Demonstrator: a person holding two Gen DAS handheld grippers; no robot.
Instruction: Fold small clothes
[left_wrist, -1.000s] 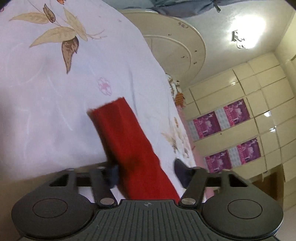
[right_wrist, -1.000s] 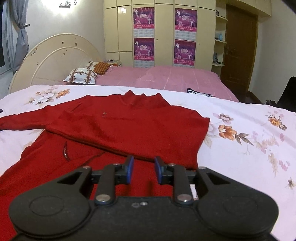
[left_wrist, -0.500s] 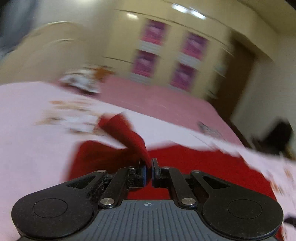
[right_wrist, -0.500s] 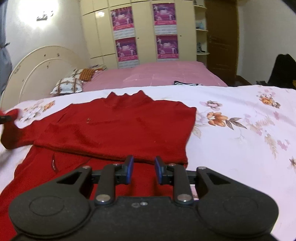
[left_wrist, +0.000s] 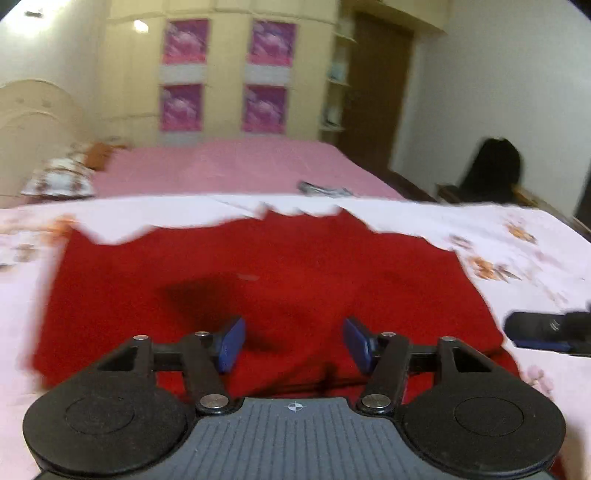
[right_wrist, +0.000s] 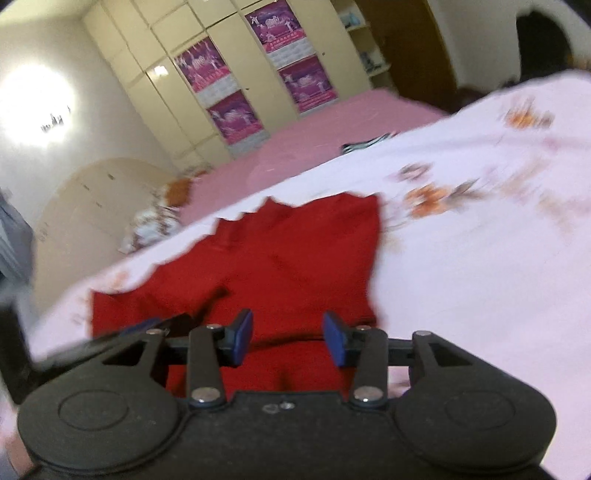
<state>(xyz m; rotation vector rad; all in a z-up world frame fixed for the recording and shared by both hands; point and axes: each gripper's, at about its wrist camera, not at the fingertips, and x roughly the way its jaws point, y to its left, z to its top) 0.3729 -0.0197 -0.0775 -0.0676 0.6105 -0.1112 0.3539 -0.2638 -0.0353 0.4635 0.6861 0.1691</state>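
A red sweater (left_wrist: 295, 280) lies flat on the white floral bedsheet (left_wrist: 517, 243), its sleeves tucked in over the body. My left gripper (left_wrist: 293, 343) hovers just above its near half; the jaws are opening and nothing is between the blue pads. In the right wrist view the sweater (right_wrist: 295, 266) stretches away from my right gripper (right_wrist: 288, 339), whose jaws are also opening over the near hem with nothing pinched. The right gripper (left_wrist: 546, 332) shows at the right edge of the left wrist view, beside the sweater. A finger of the left gripper (right_wrist: 147, 326) pokes in from the left.
Beyond the sheet lies a pink bed (left_wrist: 236, 166) with pillows (left_wrist: 59, 181) and a small striped item (left_wrist: 325, 189). A cream headboard (left_wrist: 29, 122) and a wardrobe with purple posters (left_wrist: 225, 74) stand behind. A dark bag (left_wrist: 491, 173) sits at the far right.
My left gripper closed on the red sleeve, swung it across onto the sweater's body, then let go and opened. My right gripper rolled, tilting its view, and its jaws widened.
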